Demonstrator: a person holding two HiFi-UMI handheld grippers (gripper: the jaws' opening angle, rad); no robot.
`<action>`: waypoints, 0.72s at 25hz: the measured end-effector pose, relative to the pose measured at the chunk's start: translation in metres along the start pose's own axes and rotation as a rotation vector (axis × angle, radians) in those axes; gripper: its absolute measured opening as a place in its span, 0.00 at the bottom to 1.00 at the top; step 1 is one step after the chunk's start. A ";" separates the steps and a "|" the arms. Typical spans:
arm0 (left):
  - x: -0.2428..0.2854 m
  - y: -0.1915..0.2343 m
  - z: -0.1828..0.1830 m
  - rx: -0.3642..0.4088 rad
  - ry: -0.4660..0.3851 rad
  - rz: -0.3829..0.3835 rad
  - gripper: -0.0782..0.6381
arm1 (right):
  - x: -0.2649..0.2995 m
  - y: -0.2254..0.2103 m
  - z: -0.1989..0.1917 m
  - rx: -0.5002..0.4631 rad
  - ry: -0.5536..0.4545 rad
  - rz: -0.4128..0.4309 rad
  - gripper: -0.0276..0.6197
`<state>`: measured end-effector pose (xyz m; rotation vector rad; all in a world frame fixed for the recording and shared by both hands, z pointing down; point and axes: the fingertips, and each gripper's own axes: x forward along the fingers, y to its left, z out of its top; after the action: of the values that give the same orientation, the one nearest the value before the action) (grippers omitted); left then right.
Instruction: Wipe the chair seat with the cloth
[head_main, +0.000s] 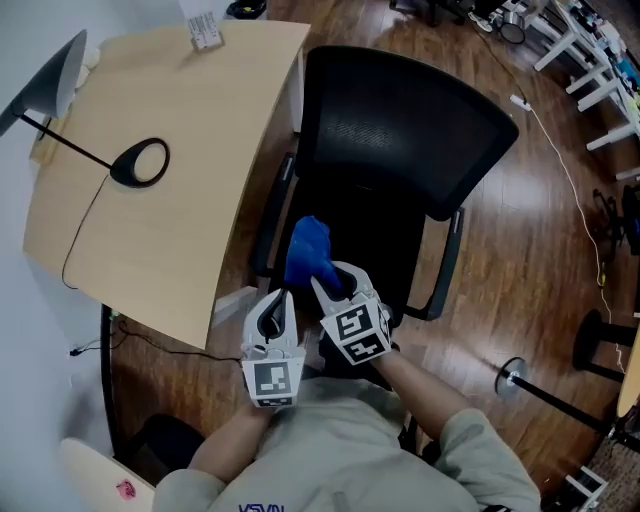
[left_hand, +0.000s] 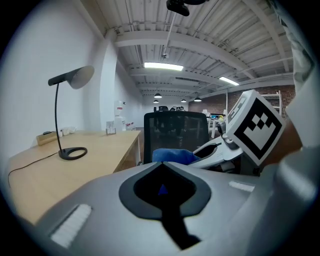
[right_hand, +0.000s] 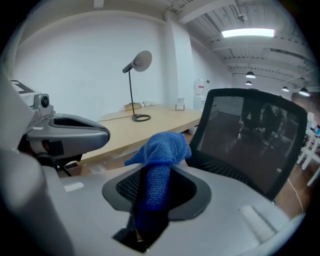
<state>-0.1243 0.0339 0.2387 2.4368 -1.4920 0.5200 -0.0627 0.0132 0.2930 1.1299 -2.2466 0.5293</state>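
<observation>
Although a small white thing (head_main: 203, 30) sits at the far corner of the desk (head_main: 170, 220), it is too small to tell if anything is in it. A black lamp (head_main: 140, 162) stands on the desk too, with its round foot well back from the edge. The desk's long curved edge runs just beside the black chair (head_main: 400, 140), and one arm rest (head_main: 270, 230) is very near that edge, so room is tight on that side. On the other side of the chair the brown wood floor (head_main: 540, 270) is wide and open, with only a thin white cord (head_main: 570, 190) lying across it. The seat (head_main: 390, 235) is dark and sits between the two arm rests, with the tall mesh back at its far end. The right tongs (head_main: 332, 277) are partly shut and pinch the blue cloth (head_main: 307, 250). The cloth sticks out past the tips in a soft bunch and is held up over the front of the seat, on the side near the desk. The left tongs (head_main: 285, 297) are just beside the right tongs, a little nearer the person. Their tips meet, and nothing is between them. They touch neither the cloth nor the chair.
</observation>
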 end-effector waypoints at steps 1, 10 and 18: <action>0.007 -0.007 -0.001 0.005 0.006 -0.004 0.12 | 0.001 -0.010 -0.008 0.005 0.014 -0.006 0.22; 0.083 -0.013 -0.055 0.043 0.090 -0.023 0.12 | 0.073 -0.055 -0.062 0.052 0.103 -0.029 0.22; 0.159 0.009 -0.126 0.051 0.129 -0.025 0.12 | 0.175 -0.100 -0.094 0.122 0.118 -0.043 0.22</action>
<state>-0.0883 -0.0509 0.4191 2.4058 -1.4114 0.7043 -0.0366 -0.0945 0.4855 1.1735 -2.1082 0.7052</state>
